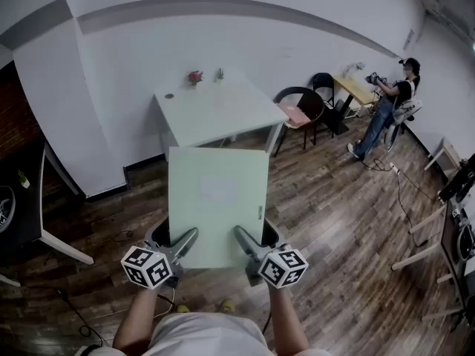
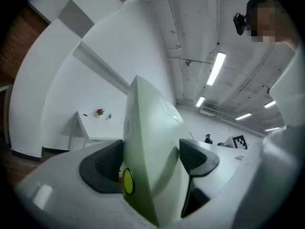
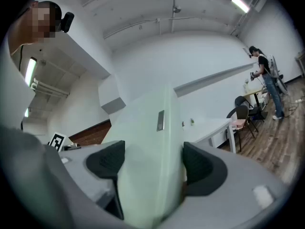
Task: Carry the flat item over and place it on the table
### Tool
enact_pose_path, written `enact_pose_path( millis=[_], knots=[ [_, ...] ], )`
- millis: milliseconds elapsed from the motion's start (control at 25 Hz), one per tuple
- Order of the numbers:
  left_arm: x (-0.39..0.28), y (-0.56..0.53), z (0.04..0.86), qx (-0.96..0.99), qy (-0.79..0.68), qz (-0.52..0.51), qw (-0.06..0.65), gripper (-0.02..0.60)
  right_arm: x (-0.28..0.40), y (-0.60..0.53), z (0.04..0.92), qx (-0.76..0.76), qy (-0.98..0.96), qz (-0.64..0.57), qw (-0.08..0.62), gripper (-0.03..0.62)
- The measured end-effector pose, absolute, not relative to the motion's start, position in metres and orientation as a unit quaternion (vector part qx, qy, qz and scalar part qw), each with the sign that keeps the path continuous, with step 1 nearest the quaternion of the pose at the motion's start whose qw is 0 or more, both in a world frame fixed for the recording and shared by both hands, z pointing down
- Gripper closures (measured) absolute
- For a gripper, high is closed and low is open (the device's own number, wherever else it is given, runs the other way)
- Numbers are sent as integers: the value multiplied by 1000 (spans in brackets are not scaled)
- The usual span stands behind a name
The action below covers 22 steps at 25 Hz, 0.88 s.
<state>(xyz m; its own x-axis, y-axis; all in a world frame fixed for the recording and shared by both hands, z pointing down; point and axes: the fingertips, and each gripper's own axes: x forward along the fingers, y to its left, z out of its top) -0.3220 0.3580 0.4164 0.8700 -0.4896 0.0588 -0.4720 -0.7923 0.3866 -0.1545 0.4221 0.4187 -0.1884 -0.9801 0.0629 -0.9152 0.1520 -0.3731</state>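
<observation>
Between the pads of each gripper, the near edge of the pale green flat item (image 1: 217, 191) was clamped, the left gripper (image 1: 189, 237) on its left part and the right gripper (image 1: 242, 236) on its right, both pointing level. Behind them the person's forearms (image 1: 137, 317) reached forward side by side. The item hung flat above the wooden floor (image 1: 334, 221), in front of the white table (image 1: 215, 110).

Grey grippers (image 1: 191, 236) (image 1: 241, 234), black pads (image 2: 102, 166), marker cubes (image 1: 148, 267); white shirt (image 1: 208, 336).
</observation>
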Motion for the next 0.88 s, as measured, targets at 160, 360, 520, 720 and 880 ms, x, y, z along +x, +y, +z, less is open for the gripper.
enact_pose_path(
  millis=[160, 360, 520, 720, 880],
  knots=[
    [-322, 359, 417, 946, -256, -22, 199, 204, -154, 422, 420, -628, 754, -168, 97, 214],
    [-322, 360, 418, 945, -260, -21, 198, 204, -154, 423, 420, -625, 756, -168, 97, 214],
    [-320, 362, 416, 945, -261, -24, 194, 204, -152, 424, 418, -624, 757, -164, 103, 214],
    [-310, 368, 416, 946, -263, -21, 191, 204, -142, 430, 419, -623, 757, -165, 108, 214],
    [-299, 370, 420, 944, -267, -15, 195, 204, -130, 430, 424, -621, 758, -172, 107, 214]
  ],
)
